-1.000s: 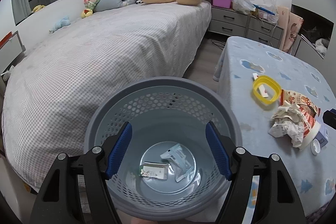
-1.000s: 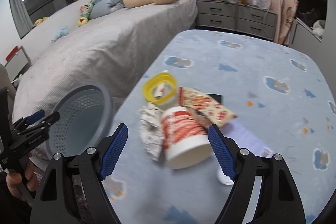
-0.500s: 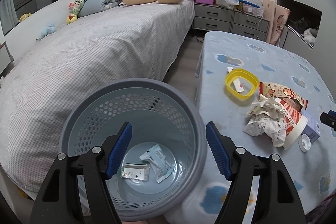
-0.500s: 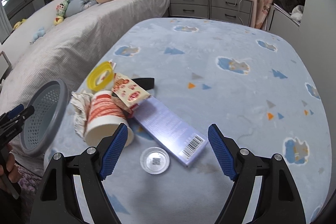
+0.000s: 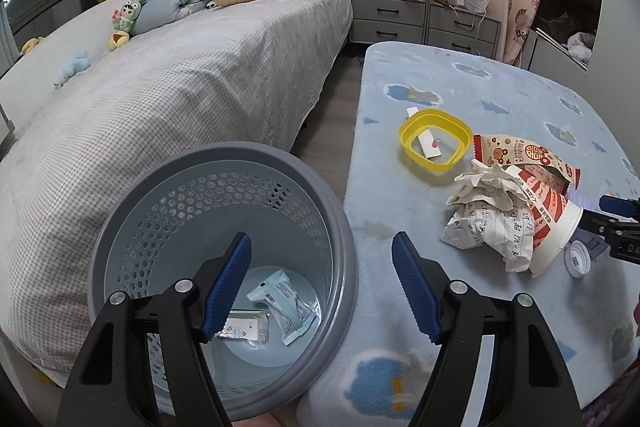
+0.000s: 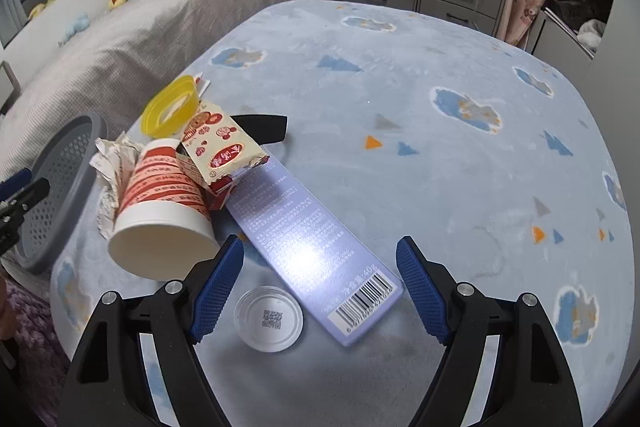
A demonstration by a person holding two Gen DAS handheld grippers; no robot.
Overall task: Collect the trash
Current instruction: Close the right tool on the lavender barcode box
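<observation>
R gripper [image 6: 319, 287], jaws spread & empty, hangs over lilac carton [image 6: 308, 247] flat on table w/ other trash (light, stiff, glossy-slick): pinch across narrow width near barcode end.

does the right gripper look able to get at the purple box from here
Probably yes: the right gripper is open, with the box's barcode end lying uncovered between its jaws; only the far end is under the wrapper.

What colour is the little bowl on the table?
The little bowl is bright yellow, easiest to see in the left wrist view.
</observation>
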